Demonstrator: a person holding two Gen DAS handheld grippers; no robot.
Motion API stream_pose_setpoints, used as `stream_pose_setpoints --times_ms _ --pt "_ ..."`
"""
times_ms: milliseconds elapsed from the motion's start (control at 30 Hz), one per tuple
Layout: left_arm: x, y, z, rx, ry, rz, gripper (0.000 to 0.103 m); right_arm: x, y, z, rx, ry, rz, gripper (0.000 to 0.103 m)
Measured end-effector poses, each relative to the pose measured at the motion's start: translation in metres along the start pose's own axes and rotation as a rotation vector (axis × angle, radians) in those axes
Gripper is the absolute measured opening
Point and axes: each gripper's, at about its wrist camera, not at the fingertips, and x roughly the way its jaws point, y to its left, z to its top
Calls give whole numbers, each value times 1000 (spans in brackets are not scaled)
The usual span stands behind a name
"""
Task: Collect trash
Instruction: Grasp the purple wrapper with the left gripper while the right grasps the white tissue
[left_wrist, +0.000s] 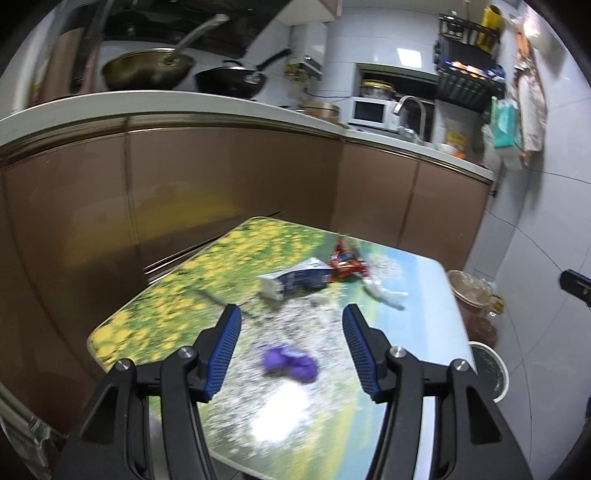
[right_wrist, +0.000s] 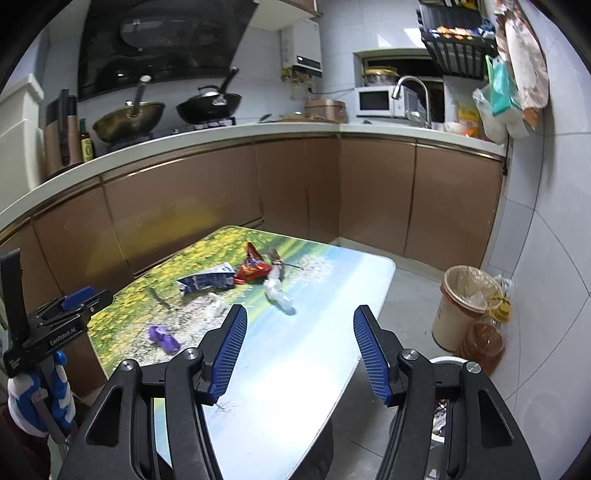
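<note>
Trash lies on a small table (left_wrist: 155, 317) (right_wrist: 332, 280) printed with a flower landscape. A purple wrapper (left_wrist: 290, 363) (right_wrist: 164, 338) sits nearest, with a blue-and-white carton (left_wrist: 295, 278) (right_wrist: 208, 282), a red snack bag (left_wrist: 345, 264) (right_wrist: 253, 267) and clear crumpled plastic (left_wrist: 384, 291) (right_wrist: 279, 291) farther back. My left gripper (left_wrist: 291, 314) hovers open above the table, with the purple wrapper just below and between its fingers, untouched. My right gripper (right_wrist: 300, 315) is open over the table's right half with nothing in it. The left gripper's body (right_wrist: 55, 325) shows at the right wrist view's left edge.
A lined waste bin (right_wrist: 463, 306) (left_wrist: 469, 291) stands on the floor right of the table by the tiled wall, with an oil bottle (right_wrist: 484, 343) beside it and a white-rimmed bucket (left_wrist: 489, 369) nearer. Brown cabinets (right_wrist: 221, 195) and a counter with woks lie behind.
</note>
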Motion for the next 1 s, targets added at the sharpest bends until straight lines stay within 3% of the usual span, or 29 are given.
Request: stream_pose_setpoints --times_ms 67,200,400,633,1000 --pt "-6 10 -3 -14 2 18 55 -6 2 -1 0 -11 9 60" --pt "-19 28 -8 -36 -5 44 68 -13 5 -2 1 -25 22 60" --pt "-22 36 -14 -43 7 32 69 -15 -2 -2 13 -31 27 60" --pt "8 28 -26 -17 87 -11 69 2 -10 -4 29 3 21 60" --pt "83 18 -50 41 252 -118 69 75 -9 -14 41 143 31 60"
